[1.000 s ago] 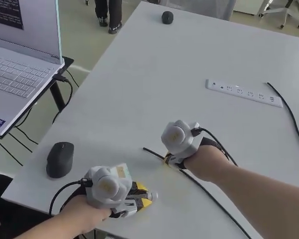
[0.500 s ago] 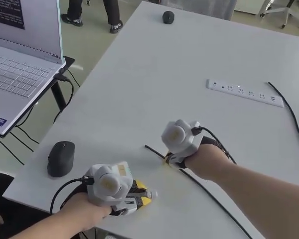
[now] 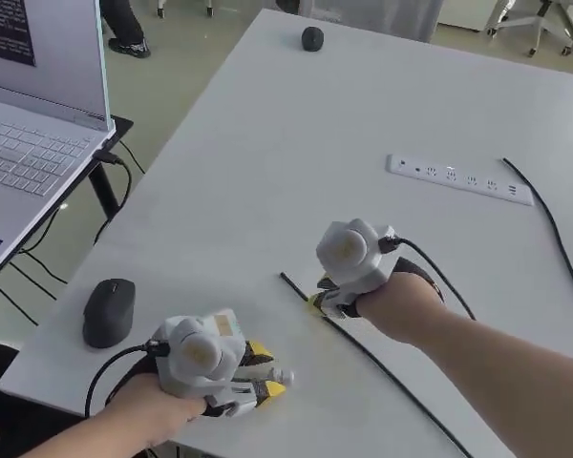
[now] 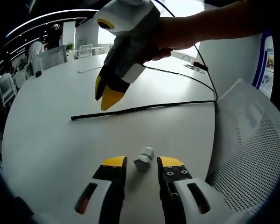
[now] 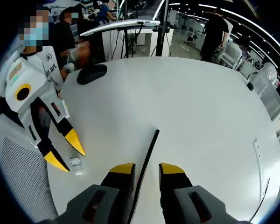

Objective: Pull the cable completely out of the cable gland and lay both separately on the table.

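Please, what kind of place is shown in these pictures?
Probably an office or lab workspace: a large white table carries a power strip and a computer mouse, and an open laptop stands beside it.

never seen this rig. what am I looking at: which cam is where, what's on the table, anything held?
No robot: a person holds a two-jaw gripper in each hand. The wide shot is from a headset camera looking down at the white table. The round shots are from cameras on the left gripper and right gripper, looking along their yellow-tipped jaws. On the table: a black cable, a small white cable gland, a mouse, a power strip. Nothing is held; both grippers are open. The gland lies apart from the cable, at the left gripper's tips; the cable runs between the right gripper's jaws.
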